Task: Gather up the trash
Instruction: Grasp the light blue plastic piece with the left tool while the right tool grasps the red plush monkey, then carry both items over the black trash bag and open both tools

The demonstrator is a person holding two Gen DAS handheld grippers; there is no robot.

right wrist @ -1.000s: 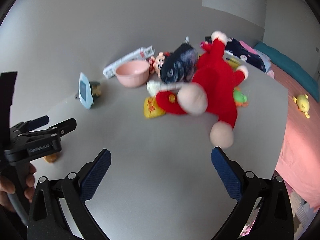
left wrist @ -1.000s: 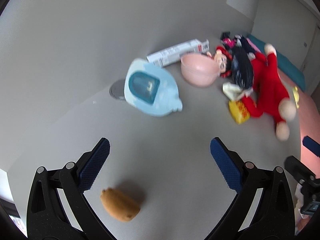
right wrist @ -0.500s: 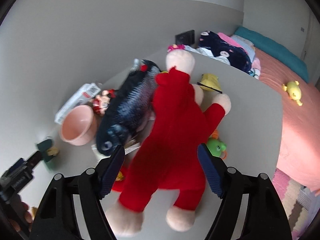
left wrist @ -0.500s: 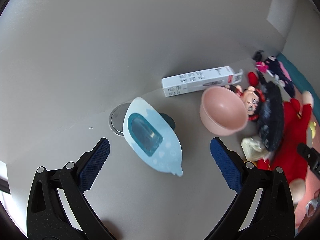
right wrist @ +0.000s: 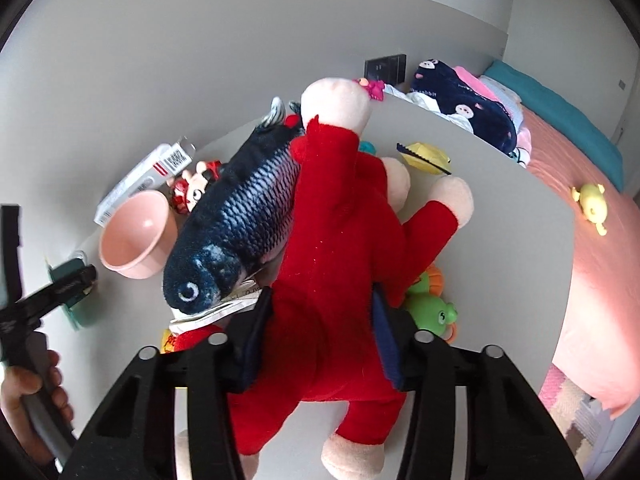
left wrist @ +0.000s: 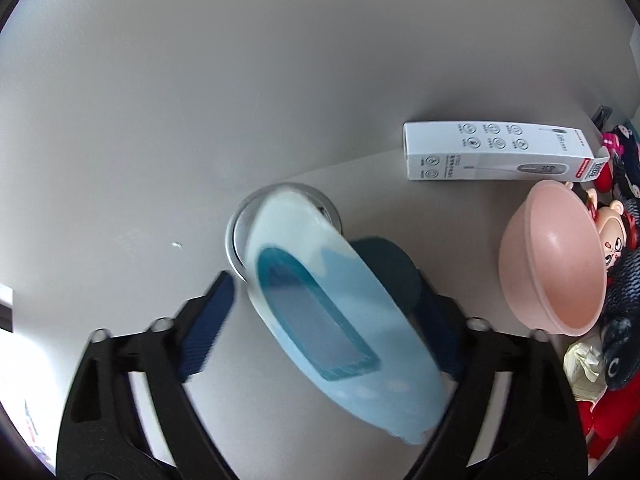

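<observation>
Left tool (left wrist: 320, 332) is straddling the blue tray (left wrist: 340, 320), not yet clamped. Right tool (right wrist: 320, 332) is pinching the red doll (right wrist: 340, 264). Crumpled paper (left wrist: 582, 364) is lying at 3 o'clock; advice: expose it first.

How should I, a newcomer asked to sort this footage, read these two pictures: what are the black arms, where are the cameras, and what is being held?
There is no robot here. A person holds a two-finger claw in each hand, and the black arms at the bottom of each picture are that claw's fingers. Each picture comes from a wide-angle camera mounted on a claw and looking forward along its fingers, which is why everything bends.

In the left view, the left claw is open, with a finger on either side of a blue pack and no visible pinch. On the grey table beyond lie a white box and a pink bowl.

In the right view, the right claw is shut on a red doll. A plush fish lies beside it, and a green toy sits on its other side.
</observation>
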